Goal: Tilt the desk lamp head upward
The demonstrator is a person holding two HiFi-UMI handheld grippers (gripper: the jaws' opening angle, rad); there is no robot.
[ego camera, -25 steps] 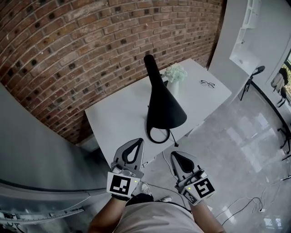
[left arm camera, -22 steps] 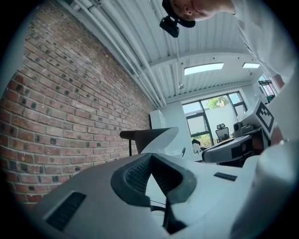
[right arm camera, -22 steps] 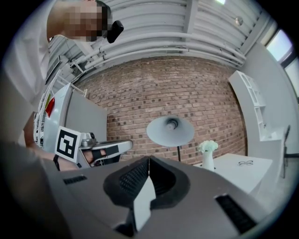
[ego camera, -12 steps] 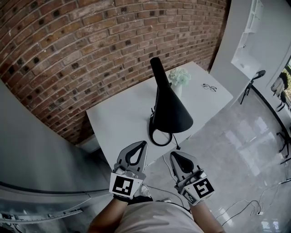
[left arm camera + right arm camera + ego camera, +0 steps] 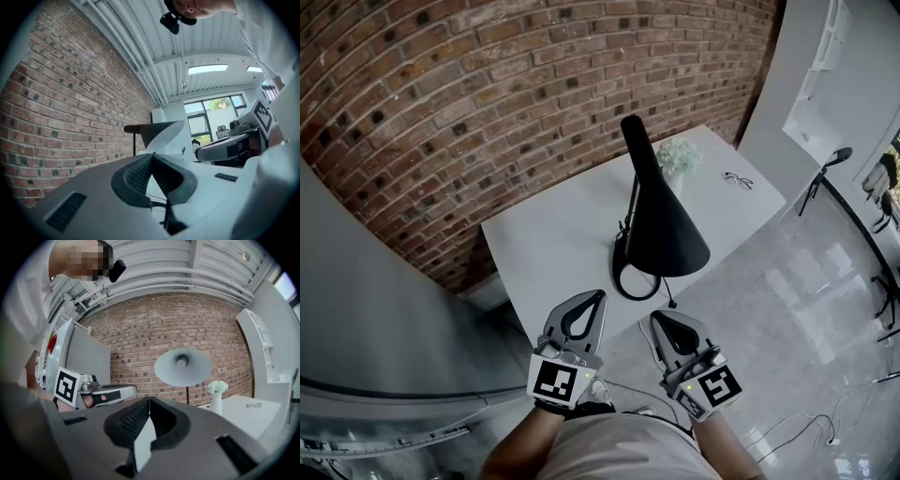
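Hovering short of the table (image 5: pixel 539 248), I have the left tongs (image 5: pixel 599 295) and right tongs (image 5: pixel 657 318) both pinched together on nothing. Ahead stands the lamp head (image 5: pixel 661 230), its cone widening toward me (its rim nearer my right tongs, I judge).

Low in the centre of the head view, both forearms (image 5: pixel 517 448) reach forward side by side. The left gripper (image 5: pixel 594 302) and right gripper (image 5: pixel 660 322) have jaws pressed together, holding nothing, tips angled slightly toward each other.

Office; brick wall (image 5: pixel 441 112), white desk (image 5: pixel 553 244), chair (image 5: pixel 823 171)
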